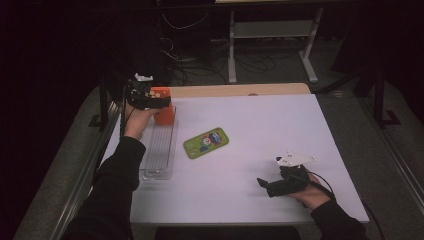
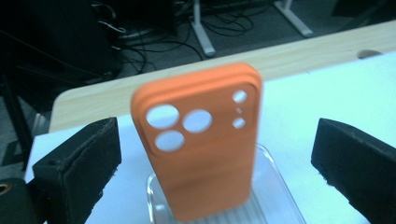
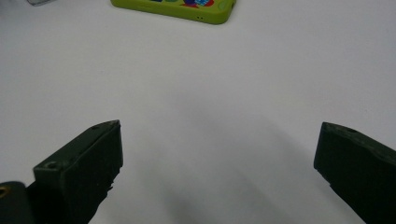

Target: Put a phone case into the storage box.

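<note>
An orange phone case (image 1: 163,111) (image 2: 201,140) stands upright in the far end of a clear ribbed tray (image 1: 157,155) (image 2: 275,186) at the table's left. My left gripper (image 1: 160,102) (image 2: 215,140) is open. Its jaws stand wide on either side of the case, with a gap on both sides. A green phone case (image 1: 206,142) (image 3: 177,7) with a colourful pattern lies flat in the middle of the table. My right gripper (image 1: 262,184) (image 3: 217,154) is open and holds nothing. It hovers low over the white surface at the front right and points toward the green case.
The white table top (image 1: 260,125) ends in a wooden strip (image 1: 240,90) along its far edge. Beyond it the floor holds cables and white desk legs (image 1: 310,65). A dark rail (image 1: 102,105) runs along the table's left side.
</note>
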`<state>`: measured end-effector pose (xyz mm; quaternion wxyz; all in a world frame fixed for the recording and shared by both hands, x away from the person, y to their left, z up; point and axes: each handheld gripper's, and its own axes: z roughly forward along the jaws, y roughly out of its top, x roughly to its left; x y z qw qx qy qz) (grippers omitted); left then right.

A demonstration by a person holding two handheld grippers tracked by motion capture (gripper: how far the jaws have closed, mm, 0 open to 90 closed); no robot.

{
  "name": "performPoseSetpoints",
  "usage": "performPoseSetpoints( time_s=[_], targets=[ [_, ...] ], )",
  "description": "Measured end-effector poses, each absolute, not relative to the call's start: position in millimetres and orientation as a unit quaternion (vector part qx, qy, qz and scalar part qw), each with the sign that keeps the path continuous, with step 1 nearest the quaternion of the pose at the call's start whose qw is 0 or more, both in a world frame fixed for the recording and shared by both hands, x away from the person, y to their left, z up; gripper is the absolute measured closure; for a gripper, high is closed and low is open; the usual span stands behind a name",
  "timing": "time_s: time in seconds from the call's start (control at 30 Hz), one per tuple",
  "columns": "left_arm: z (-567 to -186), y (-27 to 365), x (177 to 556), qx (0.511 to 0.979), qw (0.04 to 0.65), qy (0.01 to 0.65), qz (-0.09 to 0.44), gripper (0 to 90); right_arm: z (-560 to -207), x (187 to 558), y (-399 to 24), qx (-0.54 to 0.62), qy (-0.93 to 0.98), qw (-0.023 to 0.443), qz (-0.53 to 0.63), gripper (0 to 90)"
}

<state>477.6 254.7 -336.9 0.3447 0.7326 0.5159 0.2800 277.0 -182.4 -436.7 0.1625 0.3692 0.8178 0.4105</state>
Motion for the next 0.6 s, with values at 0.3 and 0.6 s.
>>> performPoseSetpoints(
  time_s=[0.3,0.6],
  targets=[
    [-337,254,455,0.757,0.371,0.481,0.240,0.9,-437,277,-182,0.369,0.818,0.164,0.409,0.5],
    [-334,235,432,0.792,0.396,0.423,0.193,1.0,-437,276,-185,0.377,0.815,0.164,0.408,0.5]
  ],
)
